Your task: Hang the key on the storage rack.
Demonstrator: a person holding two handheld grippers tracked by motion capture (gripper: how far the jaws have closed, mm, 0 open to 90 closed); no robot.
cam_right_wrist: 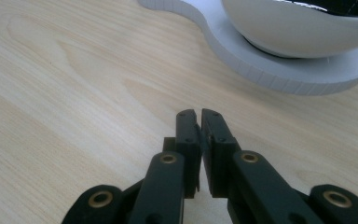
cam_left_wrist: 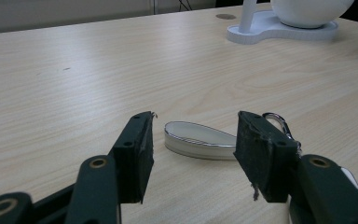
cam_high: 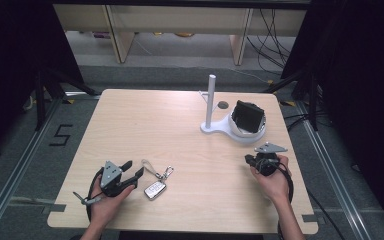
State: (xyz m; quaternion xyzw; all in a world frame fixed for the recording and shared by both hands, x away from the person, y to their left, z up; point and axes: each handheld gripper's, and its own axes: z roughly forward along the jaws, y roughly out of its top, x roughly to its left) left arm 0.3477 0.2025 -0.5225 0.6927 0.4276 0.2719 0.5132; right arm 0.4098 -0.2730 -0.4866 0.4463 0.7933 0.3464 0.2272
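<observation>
Left gripper [cam_left_wrist: 193, 154] gaping wide, approaching key fob [cam_high: 155, 189] lying near table's [cam_high: 180, 120] front edge. Right gripper [cam_right_wrist: 200, 116] clenched on nothing, idling beside white stand [cam_high: 230, 127]. Likely pickup starting; next, straddling the fob and squeezing.

Car key fob [cam_high: 155, 189]: silver-edged, dark face, flat on table, just right of left gripper [cam_high: 134, 170], beside its spread jaws. Attached thin strap loop [cam_high: 150, 167] and metal clasp [cam_high: 168, 172] lie just ahead of jaw tips, untouched.
</observation>
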